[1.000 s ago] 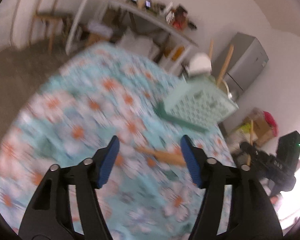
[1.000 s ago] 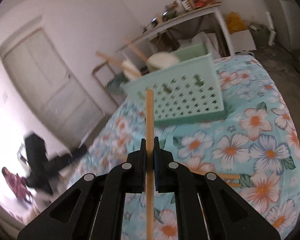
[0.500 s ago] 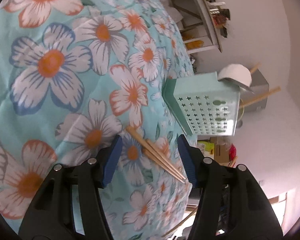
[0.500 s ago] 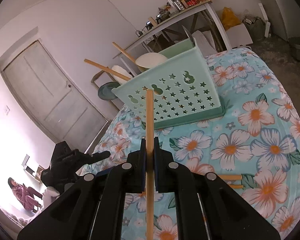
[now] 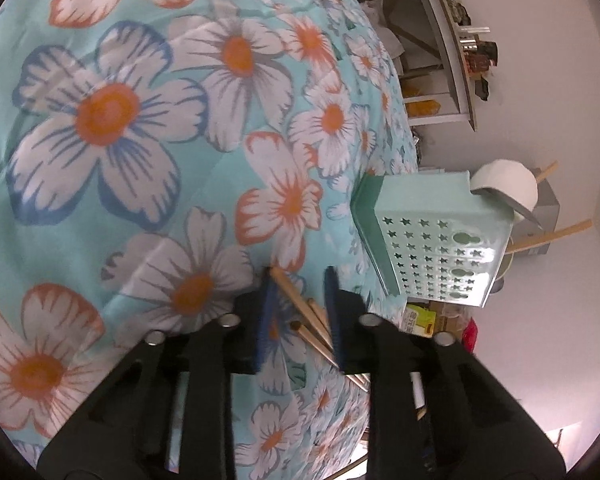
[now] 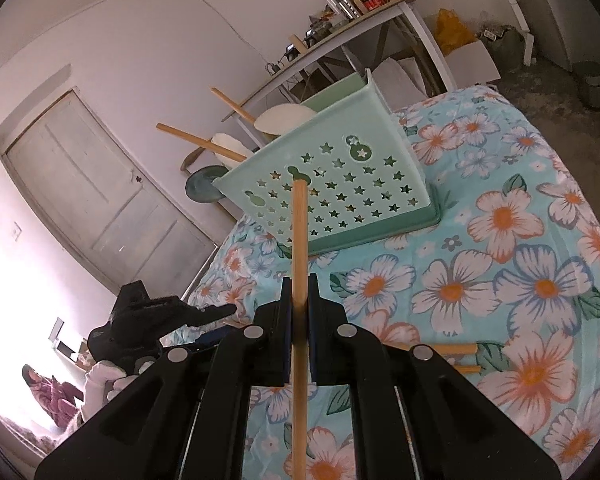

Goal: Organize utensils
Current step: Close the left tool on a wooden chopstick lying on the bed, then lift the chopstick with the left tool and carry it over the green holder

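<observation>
A mint-green perforated basket (image 6: 340, 196) stands on the floral cloth (image 6: 500, 264), with white wooden-handled utensils (image 6: 280, 116) sticking out of it. My right gripper (image 6: 299, 312) is shut on a wooden stick (image 6: 299, 240) that points toward the basket. In the left wrist view the basket (image 5: 432, 236) stands ahead to the right. My left gripper (image 5: 298, 312) is low over the cloth, its jaws open around several wooden sticks (image 5: 300, 308) lying there. Two more stick ends (image 6: 460, 350) lie on the cloth to the right of my right gripper.
The cloth-covered surface (image 5: 140, 140) drops away at its edges. A white table with clutter (image 6: 364, 4) stands against the far wall. A door (image 6: 88, 184) is at left. The other hand-held gripper and a gloved hand (image 6: 148, 320) show at lower left.
My left gripper has dropped to the cloth and narrowed around the lying sticks. My right gripper still holds its stick, with the basket a little nearer.
</observation>
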Motion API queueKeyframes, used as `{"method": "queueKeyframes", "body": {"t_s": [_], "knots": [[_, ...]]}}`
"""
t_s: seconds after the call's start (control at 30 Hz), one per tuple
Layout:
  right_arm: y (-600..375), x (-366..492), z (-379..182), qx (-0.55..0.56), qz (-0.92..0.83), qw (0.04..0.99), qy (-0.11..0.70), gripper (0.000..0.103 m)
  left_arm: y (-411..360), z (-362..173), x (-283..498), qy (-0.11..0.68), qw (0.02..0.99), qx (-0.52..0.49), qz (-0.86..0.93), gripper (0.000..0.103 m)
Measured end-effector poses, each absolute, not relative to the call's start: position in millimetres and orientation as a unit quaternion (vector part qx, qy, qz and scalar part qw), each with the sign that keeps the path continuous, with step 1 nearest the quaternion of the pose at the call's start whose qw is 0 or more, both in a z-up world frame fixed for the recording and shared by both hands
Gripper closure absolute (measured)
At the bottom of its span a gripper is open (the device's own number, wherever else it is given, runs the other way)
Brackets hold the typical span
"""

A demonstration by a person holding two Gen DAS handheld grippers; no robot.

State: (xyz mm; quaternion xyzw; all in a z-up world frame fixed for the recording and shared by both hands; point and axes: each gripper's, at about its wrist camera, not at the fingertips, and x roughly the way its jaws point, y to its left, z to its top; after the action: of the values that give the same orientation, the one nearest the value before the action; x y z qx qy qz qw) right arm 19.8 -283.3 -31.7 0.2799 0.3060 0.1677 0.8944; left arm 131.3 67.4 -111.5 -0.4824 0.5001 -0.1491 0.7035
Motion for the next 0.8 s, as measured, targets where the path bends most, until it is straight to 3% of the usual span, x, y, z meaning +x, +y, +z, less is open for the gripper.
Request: {"method": "queueKeyframes", "body": {"t_s": [0.07,0.4,0.6,0.8], "knots": [[-284.2,17.8,-30.8,0.281,0.166,0.895,0.304,0.096,73.1,-113.8,129.6,0.498,0.704,-0.484,-0.148,0.093],[-285.2,8.4,-24.4,0.276,0.159,0.900,0.297,0.096,90.3,-87.4,122.3,0.445,0.745,-0.468,-0.167,0.094],[-283.2,6.3,-20.4,0.271,0.158,0.903,0.294,0.096,92.7,-2.1,90.7,0.291,0.882,-0.323,-0.179,0.094],[-280.4,4.8,-19.1,0.266,0.159,0.904,0.295,0.096,81.1,63.5,51.8,0.160,0.949,-0.190,-0.193,0.097]]}}
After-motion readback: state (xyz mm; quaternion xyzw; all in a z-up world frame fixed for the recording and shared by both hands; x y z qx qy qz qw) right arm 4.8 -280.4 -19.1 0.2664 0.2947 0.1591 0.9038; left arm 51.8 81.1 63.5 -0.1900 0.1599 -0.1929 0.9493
